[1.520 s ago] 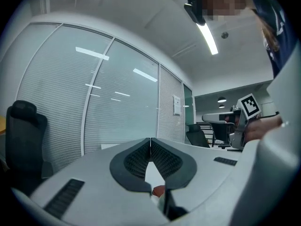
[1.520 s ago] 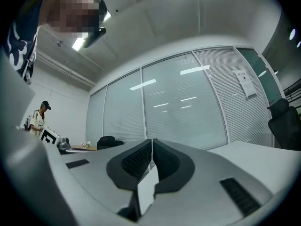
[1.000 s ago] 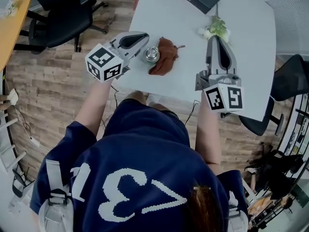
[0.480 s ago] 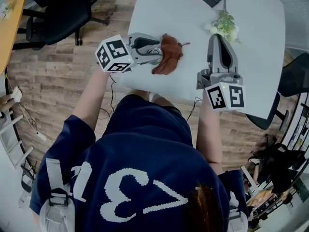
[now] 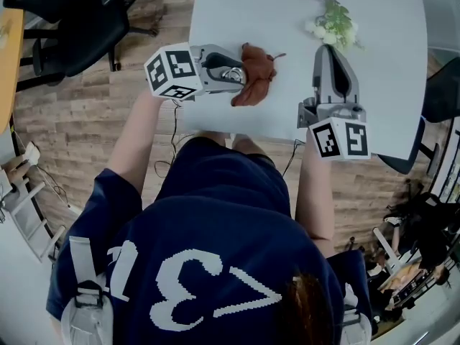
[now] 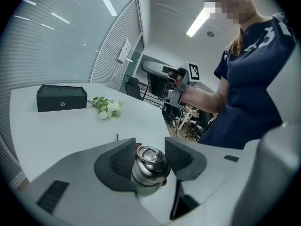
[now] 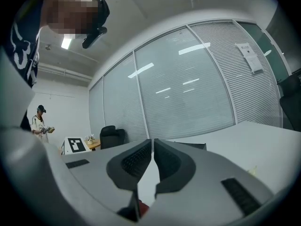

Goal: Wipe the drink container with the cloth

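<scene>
A small steel drink container (image 5: 232, 75) with a ringed lid stands near the white table's (image 5: 287, 20) front edge. My left gripper (image 5: 228, 66) reaches in from the left, and its jaws have just been opening. In the left gripper view the container (image 6: 149, 166) sits between the spread pads (image 6: 123, 160), with a gap on the right side. A brown cloth (image 5: 256, 77) lies crumpled just right of the container. My right gripper (image 5: 328, 50) hovers further right over the table, shut and empty (image 7: 153, 147); a scrap of the cloth (image 7: 141, 209) shows below it.
A sprig of white flowers (image 5: 334, 26) lies at the back of the table, beside a black box (image 6: 61, 98). Black office chairs stand left (image 5: 72, 16) and right (image 5: 442, 92) of the table. Wooden floor lies beyond the table's front edge.
My left gripper swung down from above the table edge, opened, and now straddles the container. The right gripper sank slightly and stayed shut.
</scene>
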Motion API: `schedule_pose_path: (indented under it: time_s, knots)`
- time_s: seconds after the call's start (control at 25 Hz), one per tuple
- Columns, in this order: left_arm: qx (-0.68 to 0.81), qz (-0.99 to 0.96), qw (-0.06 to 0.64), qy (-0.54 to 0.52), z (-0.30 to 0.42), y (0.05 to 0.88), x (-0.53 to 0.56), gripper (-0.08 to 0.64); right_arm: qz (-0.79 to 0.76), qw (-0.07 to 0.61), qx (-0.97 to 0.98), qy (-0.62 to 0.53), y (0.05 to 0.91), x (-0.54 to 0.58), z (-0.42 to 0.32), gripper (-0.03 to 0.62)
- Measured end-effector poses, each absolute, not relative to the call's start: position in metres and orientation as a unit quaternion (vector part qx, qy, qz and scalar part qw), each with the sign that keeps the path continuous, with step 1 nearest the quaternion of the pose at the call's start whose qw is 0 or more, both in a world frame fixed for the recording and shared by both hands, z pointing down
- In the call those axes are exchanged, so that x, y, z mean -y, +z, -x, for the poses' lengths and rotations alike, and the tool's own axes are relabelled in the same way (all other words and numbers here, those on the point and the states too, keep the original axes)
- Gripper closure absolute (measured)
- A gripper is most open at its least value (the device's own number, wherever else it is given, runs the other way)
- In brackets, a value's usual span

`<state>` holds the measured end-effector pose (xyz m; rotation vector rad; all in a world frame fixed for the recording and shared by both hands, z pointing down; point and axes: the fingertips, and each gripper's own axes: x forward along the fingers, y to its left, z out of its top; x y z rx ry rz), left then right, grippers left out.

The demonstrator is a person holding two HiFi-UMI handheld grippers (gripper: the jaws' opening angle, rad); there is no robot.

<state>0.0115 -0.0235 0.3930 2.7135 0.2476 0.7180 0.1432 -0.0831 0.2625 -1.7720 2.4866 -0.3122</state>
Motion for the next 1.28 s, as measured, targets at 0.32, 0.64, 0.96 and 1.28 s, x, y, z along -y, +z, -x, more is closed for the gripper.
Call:
schedule_pose_path:
  time_s: [0.32,0.64,0.96,1.28]
  knots:
    - [-0.068,-0.962,0.128,0.230,-0.005,0.377,0.023,0.438,0.580,0.037,-0.806,-0.108,0.269,0.075,-0.140,0.565]
    - [-0.064,-0.969,0.104,0.216,-0.002,0.371,0.021,0.489,0.576,0.029,-0.808,-0.124,0.285,0.068,-0.134,0.565]
    - [-0.095,-0.962,0.054,0.250,-0.004,0.384,0.012,0.490,0.571,0.017,-0.810,-0.134,0.297,0.066,-0.130,0.565]
    - [-0.008,-0.972,0.128,0.198,-0.002,0.381,0.029,0.503,0.546,-0.027,-0.821,-0.168,0.339,0.064,-0.116,0.565]
